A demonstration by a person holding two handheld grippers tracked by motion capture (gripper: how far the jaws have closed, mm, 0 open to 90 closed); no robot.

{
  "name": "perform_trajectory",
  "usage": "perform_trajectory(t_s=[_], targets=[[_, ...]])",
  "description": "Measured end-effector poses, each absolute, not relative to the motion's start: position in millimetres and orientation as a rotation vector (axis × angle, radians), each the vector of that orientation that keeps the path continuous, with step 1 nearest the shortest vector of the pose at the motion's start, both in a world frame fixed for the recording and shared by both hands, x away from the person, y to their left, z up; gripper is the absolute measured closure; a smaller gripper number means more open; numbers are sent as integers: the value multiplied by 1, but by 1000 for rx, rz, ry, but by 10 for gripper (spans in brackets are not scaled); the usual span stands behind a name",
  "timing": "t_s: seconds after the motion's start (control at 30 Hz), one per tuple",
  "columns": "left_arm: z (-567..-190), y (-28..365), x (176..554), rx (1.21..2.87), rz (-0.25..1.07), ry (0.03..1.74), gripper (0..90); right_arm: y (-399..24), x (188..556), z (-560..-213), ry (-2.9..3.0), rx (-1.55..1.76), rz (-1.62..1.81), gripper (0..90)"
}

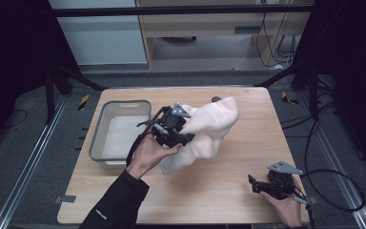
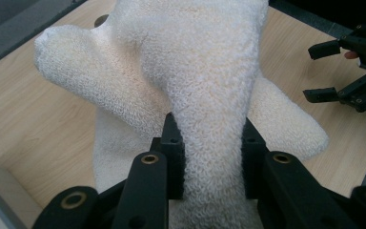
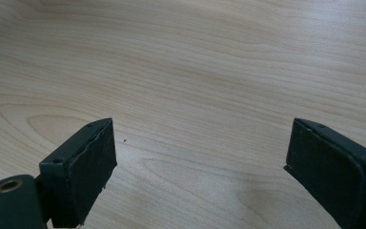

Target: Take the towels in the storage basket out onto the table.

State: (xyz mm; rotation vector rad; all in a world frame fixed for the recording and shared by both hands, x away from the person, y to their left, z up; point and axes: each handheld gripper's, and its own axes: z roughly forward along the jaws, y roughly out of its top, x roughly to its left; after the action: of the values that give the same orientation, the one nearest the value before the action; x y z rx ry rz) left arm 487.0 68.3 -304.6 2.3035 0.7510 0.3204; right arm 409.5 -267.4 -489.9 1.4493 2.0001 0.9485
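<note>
Left tongs (image 1: 183, 136) gripping white towel (image 1: 205, 131)

— What's the thing being handled?
— A cream-white terry towel (image 1: 205, 131), thick and fuzzy, bunched into rumpled folds.
— Where is it?
— Mid-table, toward the far side, just right of the grey bin (image 1: 119, 134). One fold is pinched up off the table (image 1: 228, 191); the rest sags onto it.

Towel (image 1: 205, 131) bunched at table (image 1: 228, 191) centre, partly lifted off the surface, a fold of it between the jaws of left gripper (image 1: 174, 128). Bin (image 1: 100, 138) on the table's left side, just left of that gripper. Right gripper (image 1: 267, 185) near the table's front right corner, well apart from towel, jaws over bare wood.
</note>
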Motion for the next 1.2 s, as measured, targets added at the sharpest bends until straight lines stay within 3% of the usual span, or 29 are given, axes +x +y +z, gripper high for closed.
perform_trajectory(t_s=[1.2], targets=[[-388,30,498,2411,252,750,704,-267,410,-493,2011,1432,925,96]])
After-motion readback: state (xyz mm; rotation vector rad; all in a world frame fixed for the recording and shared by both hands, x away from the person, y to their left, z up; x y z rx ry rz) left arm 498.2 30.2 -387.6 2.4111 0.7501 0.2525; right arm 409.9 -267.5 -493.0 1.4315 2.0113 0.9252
